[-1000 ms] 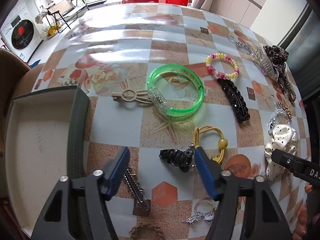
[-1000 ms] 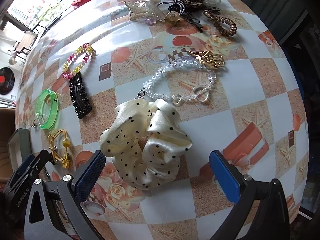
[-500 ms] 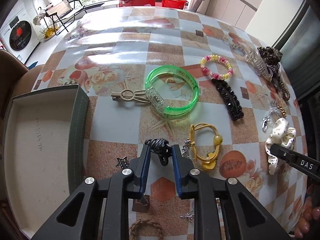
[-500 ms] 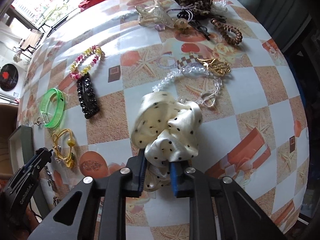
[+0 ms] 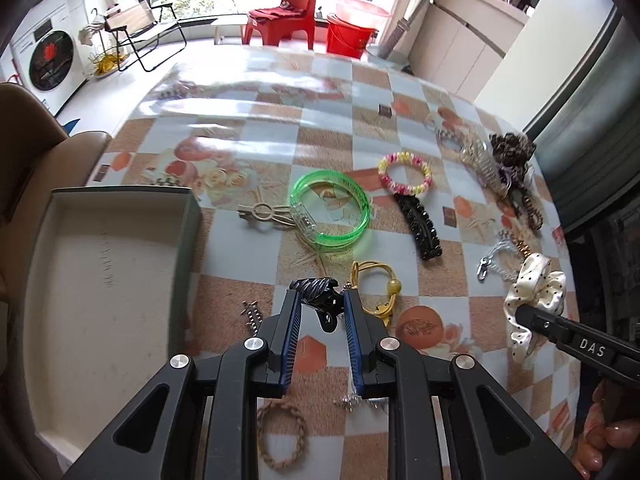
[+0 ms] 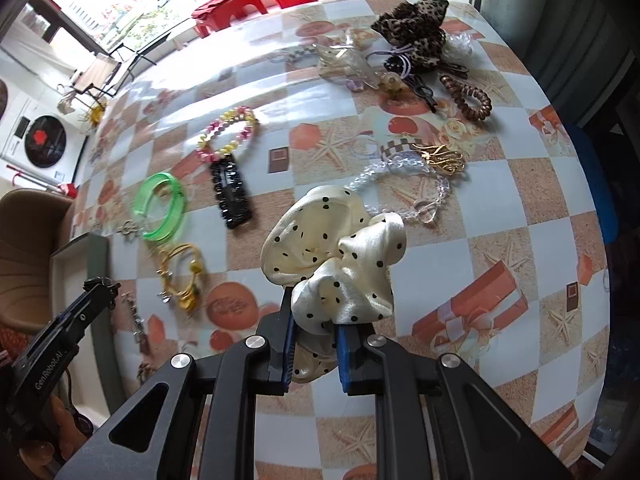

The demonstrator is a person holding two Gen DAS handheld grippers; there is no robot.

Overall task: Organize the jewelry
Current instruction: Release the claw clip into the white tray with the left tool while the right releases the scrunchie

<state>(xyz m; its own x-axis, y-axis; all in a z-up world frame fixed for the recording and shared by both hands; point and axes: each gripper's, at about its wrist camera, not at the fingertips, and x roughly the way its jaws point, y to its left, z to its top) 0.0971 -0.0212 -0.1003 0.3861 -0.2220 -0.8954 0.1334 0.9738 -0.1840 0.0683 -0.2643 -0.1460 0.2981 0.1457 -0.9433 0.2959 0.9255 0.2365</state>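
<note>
left of the green bangle (image 5: 330, 210) waits the open box (image 5: 188, 216). left gripper (image 5: 320, 304) is clamped on a black hair claw (image 5: 318, 294), right gripper (image 6: 314, 330) on the dotted scrunchie (image 6: 332, 260), both off the desk (image 5: 256, 128). carry both level over the box wall before letting go.

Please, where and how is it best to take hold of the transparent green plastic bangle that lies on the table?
The transparent green plastic bangle lies flat, so its ring wall is probably the best part to grip. I would come from above, one finger inside the ring and one outside, on its far right arc, away from the beige hair clip at its clear clasp.
</note>
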